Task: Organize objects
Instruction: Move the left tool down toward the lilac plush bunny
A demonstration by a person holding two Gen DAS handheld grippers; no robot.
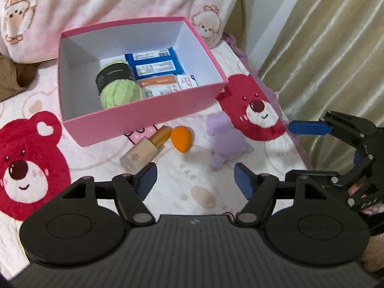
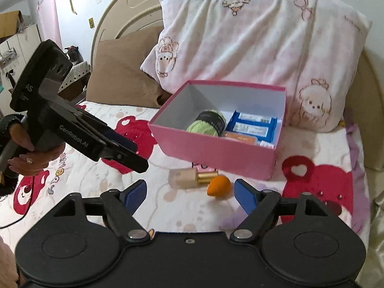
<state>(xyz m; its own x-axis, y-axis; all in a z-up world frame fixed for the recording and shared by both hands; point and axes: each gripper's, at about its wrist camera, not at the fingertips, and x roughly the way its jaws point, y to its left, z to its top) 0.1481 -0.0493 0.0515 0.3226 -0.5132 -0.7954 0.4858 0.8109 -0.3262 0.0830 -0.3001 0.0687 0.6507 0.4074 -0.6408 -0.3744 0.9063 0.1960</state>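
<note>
**Still three things outside the box**

Here both grippers hover over the bed with jaws spread wide and holding nothing: the left gripper (image 1: 195,180) and the right gripper (image 2: 190,195). Just beyond lie a beige foundation bottle with a gold cap (image 1: 141,152), an orange teardrop makeup sponge (image 1: 181,139) and a small lilac plush rabbit (image 1: 224,141). Behind them, the open pink cardboard box (image 1: 144,122) already holds green yarn (image 1: 117,88) and blue packets (image 1: 154,63). Judging by this, the step is choosing the next pick; it calls for lowering onto one item.
</note>
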